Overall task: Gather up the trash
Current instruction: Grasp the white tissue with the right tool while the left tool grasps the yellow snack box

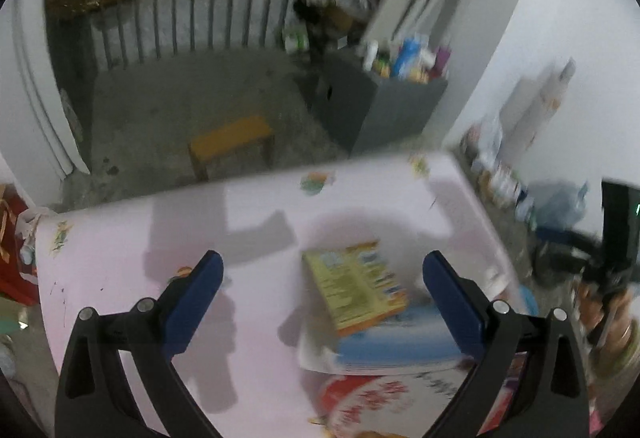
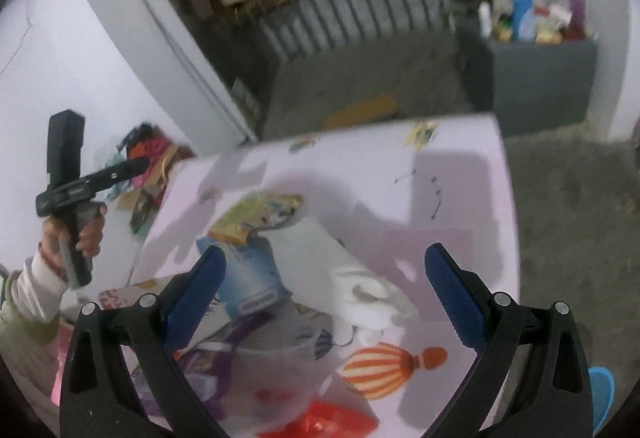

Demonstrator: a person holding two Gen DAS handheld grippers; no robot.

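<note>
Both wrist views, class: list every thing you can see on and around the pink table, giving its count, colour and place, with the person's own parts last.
Pink table: one, pale pink, centre.
Yellow printed carton: one, yellow-orange, on the blue-and-white pack.
Blue-and-white pack: one, under the carton.
Crumpled white tissue: one, white, mid-table.
Clear plastic bag: one, table's near edge.
Yellow wooden stool: one, on the floor beyond the table.
Grey cabinet: one, far right, bottles on top.
Left gripper: blue pads, open.
Right gripper: blue pads, open.
Left hand: one, gripping a handle.
</note>
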